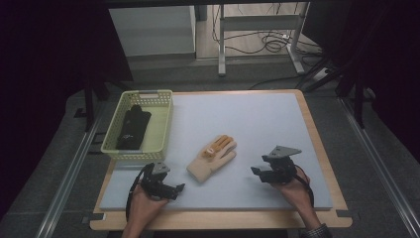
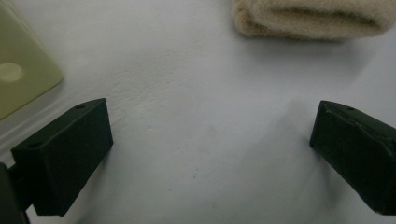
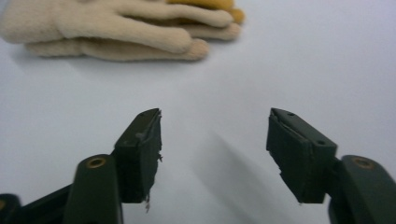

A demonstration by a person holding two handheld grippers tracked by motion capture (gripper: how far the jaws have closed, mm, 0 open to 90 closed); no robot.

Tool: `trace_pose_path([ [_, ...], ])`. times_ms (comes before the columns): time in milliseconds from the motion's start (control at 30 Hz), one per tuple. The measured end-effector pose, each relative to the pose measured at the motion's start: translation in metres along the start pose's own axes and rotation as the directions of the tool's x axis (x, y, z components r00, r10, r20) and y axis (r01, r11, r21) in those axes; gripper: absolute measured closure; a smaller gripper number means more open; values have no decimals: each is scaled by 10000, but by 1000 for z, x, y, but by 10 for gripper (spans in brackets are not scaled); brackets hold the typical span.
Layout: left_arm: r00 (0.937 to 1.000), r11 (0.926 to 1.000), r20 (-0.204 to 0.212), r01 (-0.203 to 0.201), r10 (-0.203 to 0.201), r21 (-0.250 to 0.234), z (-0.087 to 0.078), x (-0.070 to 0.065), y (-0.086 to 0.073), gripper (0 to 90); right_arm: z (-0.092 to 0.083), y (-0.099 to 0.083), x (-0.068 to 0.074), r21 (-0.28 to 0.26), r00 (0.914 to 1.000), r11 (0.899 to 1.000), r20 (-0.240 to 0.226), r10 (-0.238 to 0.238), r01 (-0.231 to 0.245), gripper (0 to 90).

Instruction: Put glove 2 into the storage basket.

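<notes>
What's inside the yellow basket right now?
One black glove lies lengthwise in the basket, its cuff toward the far end. Whether anything sits beneath it cannot be seen, since it covers that part of the floor.

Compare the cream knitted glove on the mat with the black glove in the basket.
The cream knitted glove lies on the grey mat; the black glove lies inside the pale yellow-green plastic basket. The cream one is pale with orange parts; the black one is uniformly dark. Neither is gripped.
</notes>
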State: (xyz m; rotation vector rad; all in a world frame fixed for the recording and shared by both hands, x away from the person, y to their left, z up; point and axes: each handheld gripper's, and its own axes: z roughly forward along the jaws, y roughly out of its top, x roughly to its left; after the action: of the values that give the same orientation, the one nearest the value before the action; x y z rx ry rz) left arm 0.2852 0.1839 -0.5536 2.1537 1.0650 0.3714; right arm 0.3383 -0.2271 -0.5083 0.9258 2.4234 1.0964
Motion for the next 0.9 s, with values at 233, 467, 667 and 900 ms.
trace_pose_path([
  [233,10000,10000,2,-2,2,-4,0,0,0,0,-13,-14,-16,-30,9980,9990,447,450,-450,240],
  [467,10000,10000,-3,-3,3,-4,0,0,0,0,-20,-32,-32,124,9915,9961,979,858,-875,182],
  [667,10000,10000,6,1,-1,11,0,0,0,0,-17,-41,-34,479,9877,9926,1159,1050,-1112,151],
  [900,10000,10000,25,10,-10,25,0,0,0,0,-15,-43,-30,511,9861,9939,1397,896,-976,137],
])
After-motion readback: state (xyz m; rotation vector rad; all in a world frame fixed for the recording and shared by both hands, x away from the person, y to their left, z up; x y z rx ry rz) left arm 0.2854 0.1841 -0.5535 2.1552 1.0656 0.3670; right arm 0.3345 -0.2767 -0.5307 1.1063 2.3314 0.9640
